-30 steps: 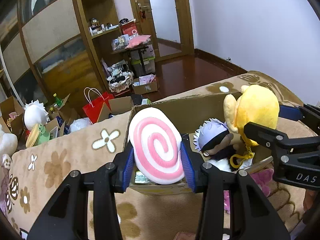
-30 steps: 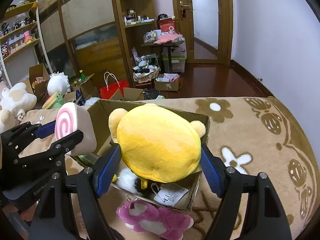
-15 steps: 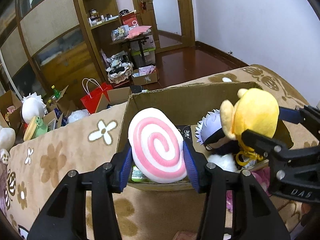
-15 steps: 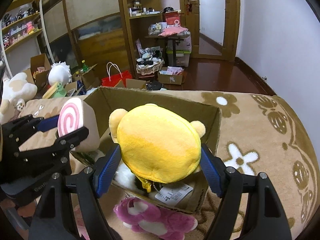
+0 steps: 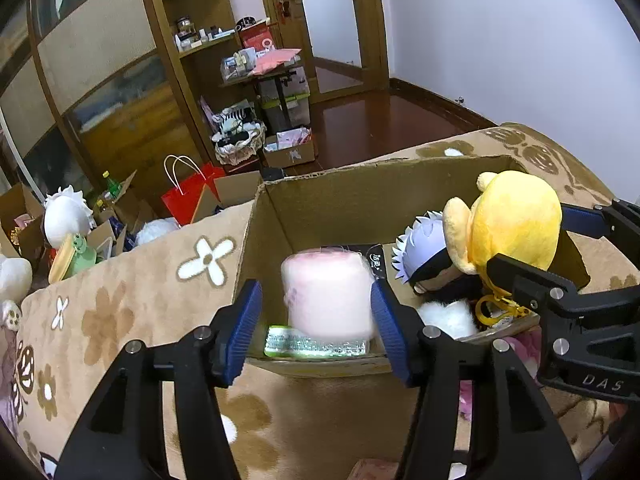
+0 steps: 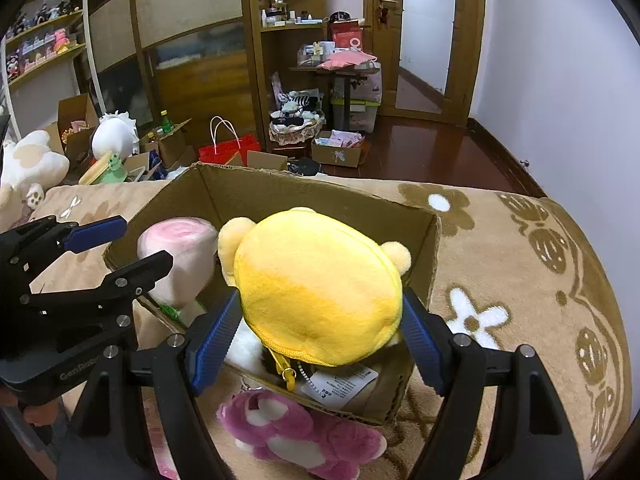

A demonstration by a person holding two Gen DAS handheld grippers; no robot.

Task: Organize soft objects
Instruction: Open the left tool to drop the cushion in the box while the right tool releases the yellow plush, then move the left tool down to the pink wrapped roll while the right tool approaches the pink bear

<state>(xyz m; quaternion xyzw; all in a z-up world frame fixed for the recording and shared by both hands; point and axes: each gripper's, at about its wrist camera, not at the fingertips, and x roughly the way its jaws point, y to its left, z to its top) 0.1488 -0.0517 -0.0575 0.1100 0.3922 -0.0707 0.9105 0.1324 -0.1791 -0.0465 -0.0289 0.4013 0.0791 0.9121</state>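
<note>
**Both grippers over the cardboard box, one spread, one holding**

My left gripper (image 5: 316, 328) hangs over the near-left corner of the cardboard box (image 5: 344, 196), pointing forward and slightly down into it. Its blue pads (image 5: 242, 332) are spread wide. The pink swirl roll plush (image 5: 328, 296) sits between them, blurred; there is a clear gap at the left pad, and at the right pad I cannot tell whether it touches. The roll is inside the box, over a green-and-white packet (image 5: 316, 345) at the near wall.

My right gripper (image 6: 316, 340) is held level above the right part of the box, fingers pointing forward across the opening. Its pads (image 6: 212, 340) press on either side of the yellow bear plush (image 6: 320, 288), which I hold above the box with its back toward the camera; a yellow clip and a paper tag (image 6: 340, 384) dangle beneath it.

Inside the box, beside the yellow bear, a doll with spiky white hair (image 5: 424, 248) lies on its side. Outside the near wall, on the brown flower-patterned blanket (image 6: 500, 280), lies a magenta bear plush (image 6: 296, 436).

From the right wrist view, my left gripper shows at the left edge, reaching in over the box's left side.
</note>
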